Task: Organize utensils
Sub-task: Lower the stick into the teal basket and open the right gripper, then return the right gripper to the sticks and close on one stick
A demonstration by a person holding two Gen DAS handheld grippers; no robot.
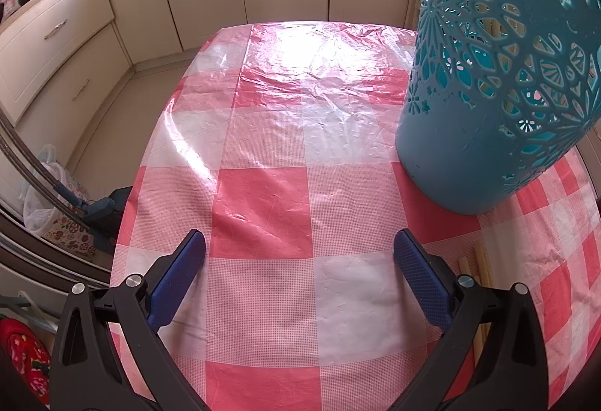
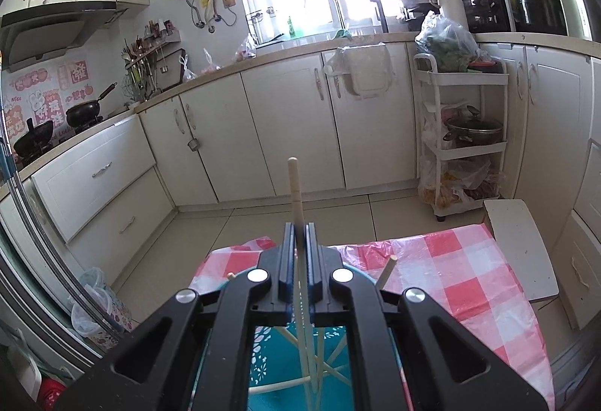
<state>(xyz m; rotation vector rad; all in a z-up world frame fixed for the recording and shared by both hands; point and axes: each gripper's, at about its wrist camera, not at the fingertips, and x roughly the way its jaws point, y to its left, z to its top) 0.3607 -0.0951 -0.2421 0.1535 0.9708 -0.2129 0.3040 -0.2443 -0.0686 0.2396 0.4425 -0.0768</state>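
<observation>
Table (image 1: 263, 208) (checked cloth): holder (image 1: 469, 148), chopsticks (image 1: 482, 261).

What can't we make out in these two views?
- Holder rim and top: cut off by the left view's upper edge.
- Chopsticks on the table: mostly behind the left gripper.
- Lower end of the held chopstick: right gripper body covers the holder mouth, so how many are inside is unclear.

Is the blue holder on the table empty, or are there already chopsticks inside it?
Not empty. Pale chopsticks lie inside the blue holder below the right gripper, and sticks show through its cut-out wall in the left wrist view.
</observation>
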